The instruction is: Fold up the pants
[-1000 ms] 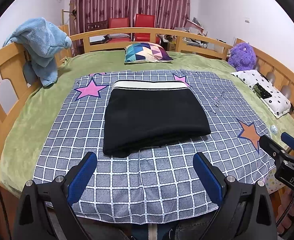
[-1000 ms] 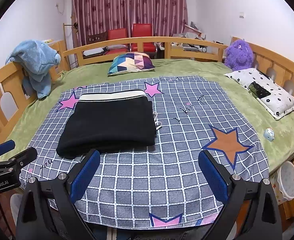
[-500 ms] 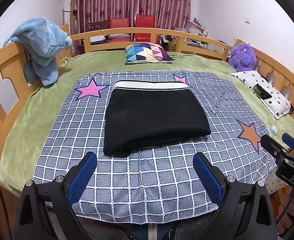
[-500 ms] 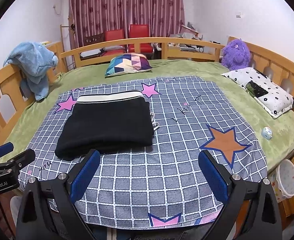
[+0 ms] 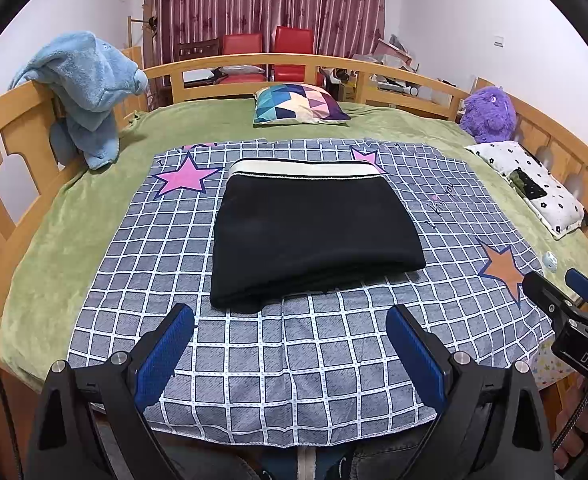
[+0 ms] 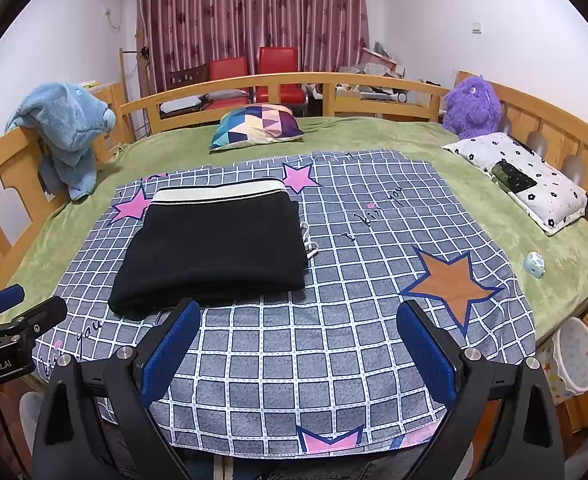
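Lying folded, pants [image 5: 312,236] beyond left hand-held gripper [image 5: 289,322]

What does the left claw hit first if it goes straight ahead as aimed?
Probably the near folded edge of the black pants; the open left claw points across bare checked blanket toward it, though height is unclear.

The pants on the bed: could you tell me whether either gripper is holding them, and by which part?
Nothing is held. The left gripper and right gripper are both open, short of the folded pants.
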The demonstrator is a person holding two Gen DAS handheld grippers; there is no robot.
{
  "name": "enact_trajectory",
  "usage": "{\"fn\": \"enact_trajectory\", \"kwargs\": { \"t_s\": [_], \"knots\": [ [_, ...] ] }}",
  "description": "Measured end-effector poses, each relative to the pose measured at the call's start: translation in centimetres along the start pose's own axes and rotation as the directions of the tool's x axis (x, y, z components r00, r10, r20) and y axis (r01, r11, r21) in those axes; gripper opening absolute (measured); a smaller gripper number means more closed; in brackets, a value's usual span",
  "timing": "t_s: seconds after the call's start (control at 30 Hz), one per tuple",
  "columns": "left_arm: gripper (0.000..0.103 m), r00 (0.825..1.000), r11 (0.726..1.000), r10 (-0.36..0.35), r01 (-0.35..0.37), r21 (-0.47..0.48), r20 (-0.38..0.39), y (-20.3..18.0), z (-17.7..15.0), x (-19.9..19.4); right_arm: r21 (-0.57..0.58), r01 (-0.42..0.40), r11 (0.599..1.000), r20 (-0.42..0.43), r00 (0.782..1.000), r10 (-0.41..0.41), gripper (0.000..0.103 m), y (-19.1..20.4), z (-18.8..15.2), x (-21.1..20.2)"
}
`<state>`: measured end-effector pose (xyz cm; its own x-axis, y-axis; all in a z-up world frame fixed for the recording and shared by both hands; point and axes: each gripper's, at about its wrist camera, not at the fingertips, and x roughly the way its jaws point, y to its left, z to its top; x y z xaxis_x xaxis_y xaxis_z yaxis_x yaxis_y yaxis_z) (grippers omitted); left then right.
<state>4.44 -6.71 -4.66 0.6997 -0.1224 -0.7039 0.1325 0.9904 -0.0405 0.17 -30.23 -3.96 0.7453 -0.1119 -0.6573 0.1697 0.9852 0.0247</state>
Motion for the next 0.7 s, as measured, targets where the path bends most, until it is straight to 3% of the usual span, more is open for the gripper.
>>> {"fn": "enact_trajectory", "kwargs": {
  "t_s": [0.7],
  "knots": [
    [0.097, 1.000, 1.000, 0.010, -0.010, -0.001, 0.001, -0.37, -0.08, -0.11, -0.001, -0.011, 1.000, 0.004, 1.000, 0.011, 0.097, 0.10, -0.04, 0.06]
  ]
}}
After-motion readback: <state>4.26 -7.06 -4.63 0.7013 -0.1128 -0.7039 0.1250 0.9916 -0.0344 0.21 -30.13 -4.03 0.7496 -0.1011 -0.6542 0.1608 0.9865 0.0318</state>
